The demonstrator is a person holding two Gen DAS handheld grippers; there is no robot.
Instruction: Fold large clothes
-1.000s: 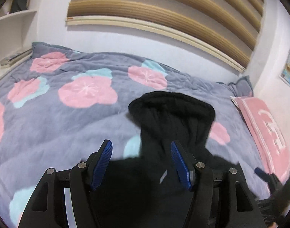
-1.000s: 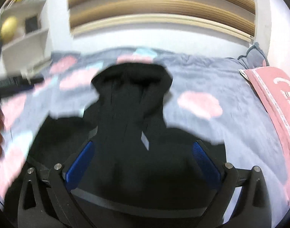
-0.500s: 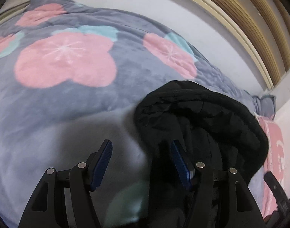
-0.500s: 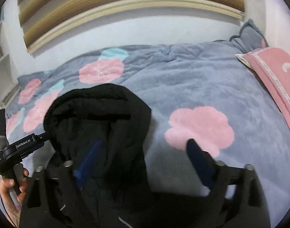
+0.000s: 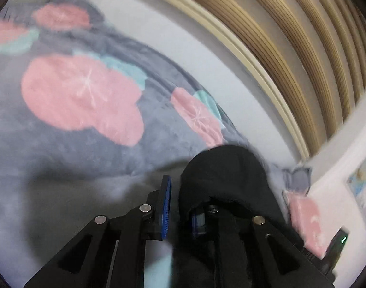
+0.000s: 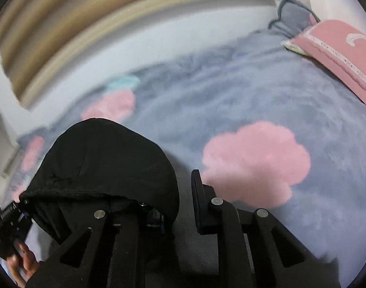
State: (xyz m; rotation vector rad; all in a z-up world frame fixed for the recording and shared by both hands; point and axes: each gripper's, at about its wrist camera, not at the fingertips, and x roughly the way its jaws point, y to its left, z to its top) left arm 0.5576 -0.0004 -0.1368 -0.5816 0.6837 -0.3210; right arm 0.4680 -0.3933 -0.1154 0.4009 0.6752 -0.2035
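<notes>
A black hooded garment lies on the bed; its hood (image 5: pixel 226 175) shows at lower right in the left wrist view and at lower left in the right wrist view (image 6: pixel 103 163). My left gripper (image 5: pixel 180 211) is shut on the hood's left edge, its right finger buried in the cloth. My right gripper (image 6: pixel 180 204) is shut on the hood's right edge, its left finger under the cloth. The hood stands lifted between the two grippers. The garment's body is hidden below the grippers.
The bed carries a grey fleece blanket (image 6: pixel 243 91) with pink flowers (image 5: pixel 84 98). A pink pillow (image 6: pixel 339 48) lies at the right. A white wall and wooden slats (image 5: pixel 291 48) run behind the bed. The person's left hand (image 6: pixel 17 261) shows at lower left.
Both grippers went forward from the garment's body to the hood and closed on its two edges. The jaws were wide open before. The hood has risen off the blanket.
</notes>
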